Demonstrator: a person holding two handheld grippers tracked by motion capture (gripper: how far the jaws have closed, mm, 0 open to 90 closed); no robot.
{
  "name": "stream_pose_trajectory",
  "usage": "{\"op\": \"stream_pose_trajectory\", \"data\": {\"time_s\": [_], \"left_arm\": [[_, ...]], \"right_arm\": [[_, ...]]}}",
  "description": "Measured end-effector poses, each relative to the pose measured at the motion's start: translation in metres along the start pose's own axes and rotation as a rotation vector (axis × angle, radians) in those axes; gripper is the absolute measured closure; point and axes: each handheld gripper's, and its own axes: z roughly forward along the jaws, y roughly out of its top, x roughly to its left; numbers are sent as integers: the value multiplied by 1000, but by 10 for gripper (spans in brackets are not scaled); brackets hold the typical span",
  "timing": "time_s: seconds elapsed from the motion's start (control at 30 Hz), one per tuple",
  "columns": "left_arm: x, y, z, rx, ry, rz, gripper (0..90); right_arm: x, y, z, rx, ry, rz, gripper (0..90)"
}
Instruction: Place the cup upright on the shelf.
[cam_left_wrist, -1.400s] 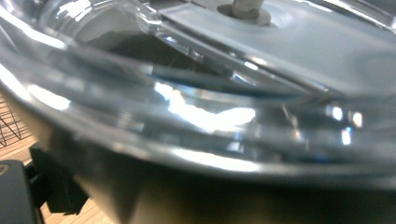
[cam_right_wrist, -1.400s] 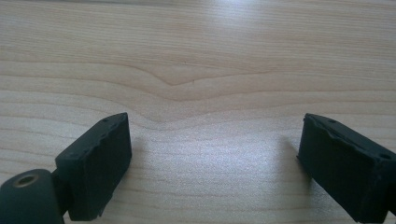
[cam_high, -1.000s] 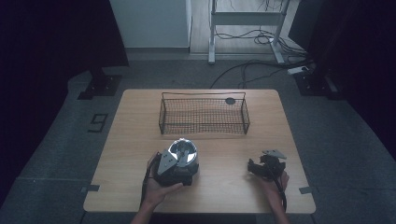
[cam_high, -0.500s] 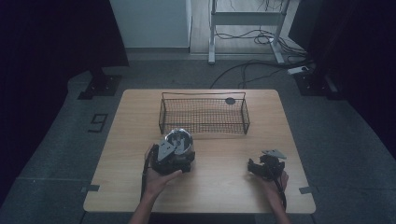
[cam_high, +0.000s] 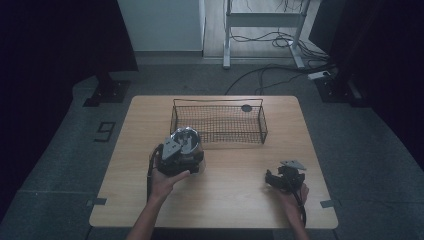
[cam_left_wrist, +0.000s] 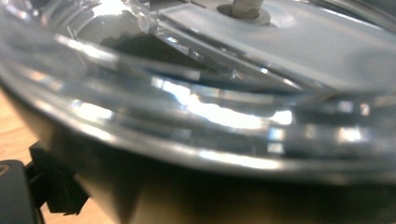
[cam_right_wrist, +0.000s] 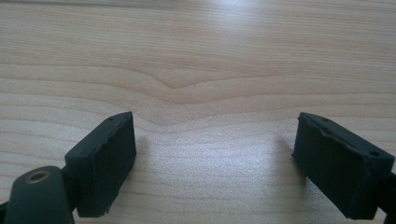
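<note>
A shiny round thing of clear glass and metal (cam_high: 185, 138) hangs just above the wooden table (cam_high: 235, 210), in front of the wire basket's left end. My left gripper (cam_high: 176, 156) is shut on it, and the person's left hand grasps the gripper from below. In the left gripper view the glassy rim (cam_left_wrist: 210, 116) sits right at the lens, with one black jaw tip at the bottom left. My right gripper (cam_high: 273, 179) (cam_right_wrist: 215, 163) rests low over the table's right front. Its jaws have just been closing, stand apart, and have only bare wood between them.
A dark wire basket (cam_high: 218, 102) stands at the middle back of the table, with a small black round thing (cam_high: 246, 108) by its far right corner. Cables (cam_high: 270, 75) and a metal stand's legs lie on the floor beyond.
My left gripper has carried the shiny round thing left and away from the person, closer to the basket's front. The right hand has stayed where it was.
</note>
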Motion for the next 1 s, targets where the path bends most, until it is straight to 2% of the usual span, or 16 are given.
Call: {"op": "stream_pose_trajectory", "data": {"time_s": [0.17,1.0], "left_arm": [[7,12,0,-2,-2,-7,41],[27,38,10,16,39,-32,41]], "right_arm": [[0,0,0,-2,-3,0,133],[0,0,0,-1,-4,0,134]]}}
